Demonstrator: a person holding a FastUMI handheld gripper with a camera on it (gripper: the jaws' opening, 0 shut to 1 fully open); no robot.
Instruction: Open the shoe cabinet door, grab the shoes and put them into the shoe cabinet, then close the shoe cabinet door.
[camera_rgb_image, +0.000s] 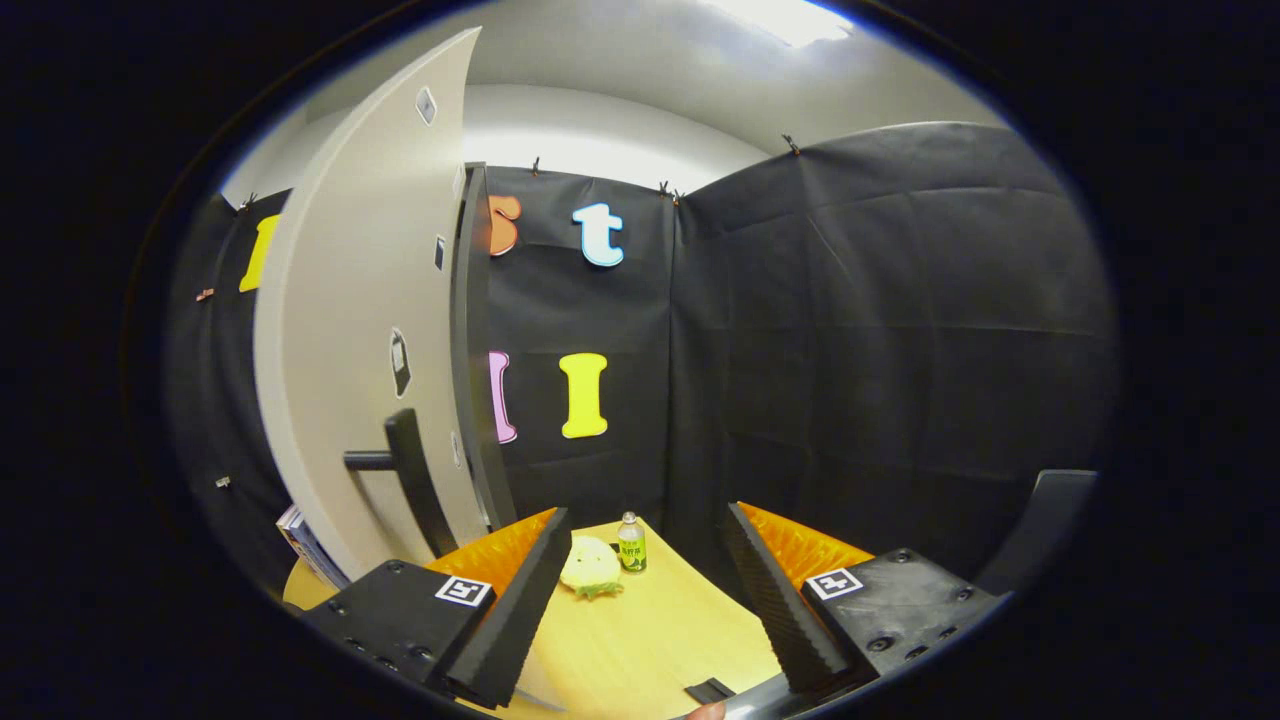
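Hovering hand-held gripper (640, 600) open, empty | cabinet door (370, 330) ajar, handle (410, 470) nr | bottle (631, 543) on table (640, 640)

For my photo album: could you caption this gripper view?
Open gripper beside the swung-open cabinet door, its dark handle near; bottle ahead on table.

Gripper (645, 600) fingers spread apart over the table (640, 640); between and beyond them, a cabbage (591, 568) just left of a bottle (631, 543). Left, cabinet door (370, 330) with handle (415, 480).
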